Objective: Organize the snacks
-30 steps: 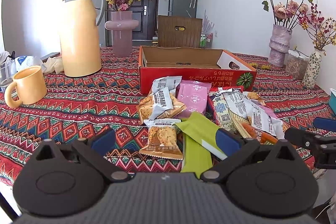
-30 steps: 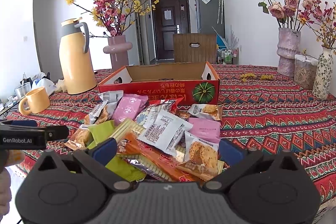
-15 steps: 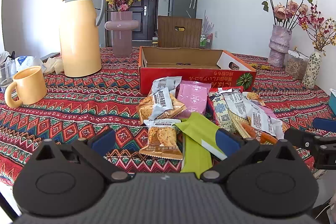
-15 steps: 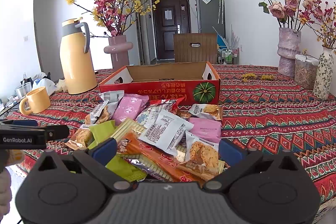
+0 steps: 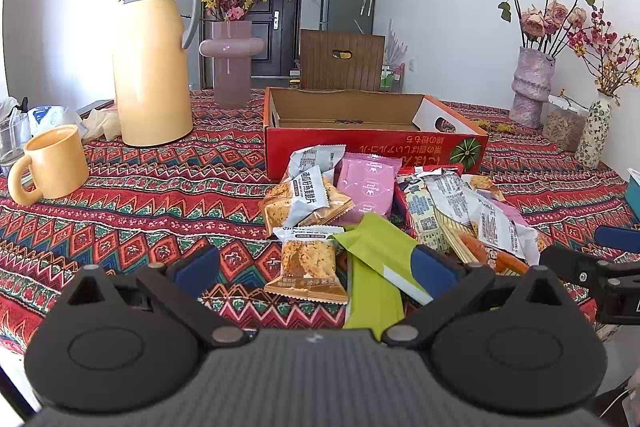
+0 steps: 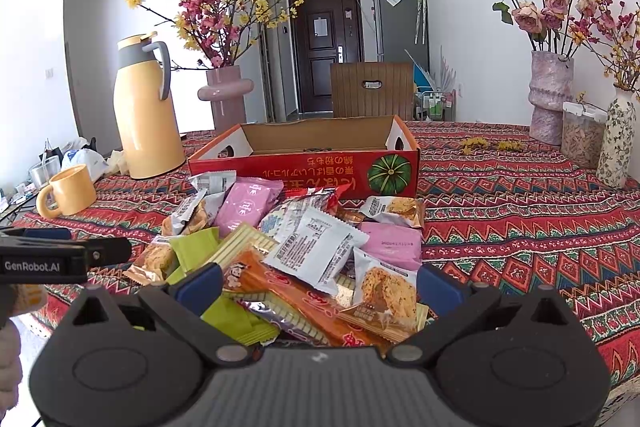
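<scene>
A heap of snack packets (image 6: 316, 247) lies on the desk (image 5: 160, 203), which is covered with a red patterned cloth, just in front of an open red cardboard box (image 5: 372, 143) whose inside looks bare. In the left wrist view the left gripper (image 5: 316, 269) is spread wide and holds nothing; its blue fingertips (image 5: 196, 267) sit low over the near edge of the heap, with a biscuit packet (image 5: 308, 265) between them and two green packets (image 5: 380, 267) overlapping beside it. Behind these lie a grey-and-white packet (image 5: 308, 195) and a pink packet (image 5: 368, 187), close to the box wall. In the right wrist view the right gripper (image 6: 320, 285) is also wide open and empty, hanging over the heap's near side, above an orange packet (image 6: 296, 291), a white packet (image 6: 316, 251) and a cake packet (image 6: 384, 291). The left gripper shows at the left edge of that view, apart from the snacks. To the left on the desk stand a yellow mug (image 5: 52, 167), a tall yellow jug (image 5: 152, 59) and a pink vase (image 5: 232, 59) of blossom branches. On the right stand a rough pink vase (image 6: 550, 95) of dried roses and a flowered vase (image 6: 620, 139).
</scene>
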The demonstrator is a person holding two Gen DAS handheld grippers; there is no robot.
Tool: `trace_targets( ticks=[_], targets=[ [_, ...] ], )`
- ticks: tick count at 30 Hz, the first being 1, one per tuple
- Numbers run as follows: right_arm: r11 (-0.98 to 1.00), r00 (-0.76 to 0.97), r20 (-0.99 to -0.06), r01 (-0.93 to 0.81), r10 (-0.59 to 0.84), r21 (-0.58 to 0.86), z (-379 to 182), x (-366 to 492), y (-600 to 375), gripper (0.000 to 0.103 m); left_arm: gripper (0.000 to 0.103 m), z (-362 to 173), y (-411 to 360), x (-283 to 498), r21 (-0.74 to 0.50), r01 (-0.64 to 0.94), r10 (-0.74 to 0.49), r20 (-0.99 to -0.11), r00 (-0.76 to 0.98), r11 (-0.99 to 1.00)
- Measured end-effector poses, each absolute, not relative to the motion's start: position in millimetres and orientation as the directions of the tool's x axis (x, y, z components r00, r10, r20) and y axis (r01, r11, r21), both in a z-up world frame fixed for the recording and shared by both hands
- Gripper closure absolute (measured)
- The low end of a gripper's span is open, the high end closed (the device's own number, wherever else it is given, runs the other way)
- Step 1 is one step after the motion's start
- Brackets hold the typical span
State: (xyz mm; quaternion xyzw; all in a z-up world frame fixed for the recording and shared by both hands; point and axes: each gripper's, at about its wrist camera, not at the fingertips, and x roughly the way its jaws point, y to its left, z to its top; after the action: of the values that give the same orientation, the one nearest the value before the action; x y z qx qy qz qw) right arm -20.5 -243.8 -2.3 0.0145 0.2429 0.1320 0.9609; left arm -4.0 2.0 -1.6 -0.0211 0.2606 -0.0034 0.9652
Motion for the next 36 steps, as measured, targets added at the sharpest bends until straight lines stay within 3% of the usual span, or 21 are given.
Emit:
trace_targets(
  ticks=[26, 34, 36],
  targets=[
    [0.966, 0.848, -0.462, -0.239, 0.258, 0.102, -2.9, -18.3, -249.9, 0.000, 0.000, -4.7, 3.4, 1.7, -0.060, -0.005, -0.026, -0.511, 0.859, 0.998],
    [0.974, 0.838, -0.497, -0.185, 0.227, 0.133, -13.8, 2.4, -267.3, 0.013, 0.000, -9.9, 5.5, 11.6, -0.062, -0.014, -0.021, -0.525, 0.851, 0.998],
    [0.975, 0.826, -0.519, -0.163, 0.219, 0.151, -20.3, 11.4, -273.4, 0.021, 0.000, -12.0, 6.4, 14.7, -0.063, -0.020, -0.017, -0.531, 0.847, 0.998]
  ],
)
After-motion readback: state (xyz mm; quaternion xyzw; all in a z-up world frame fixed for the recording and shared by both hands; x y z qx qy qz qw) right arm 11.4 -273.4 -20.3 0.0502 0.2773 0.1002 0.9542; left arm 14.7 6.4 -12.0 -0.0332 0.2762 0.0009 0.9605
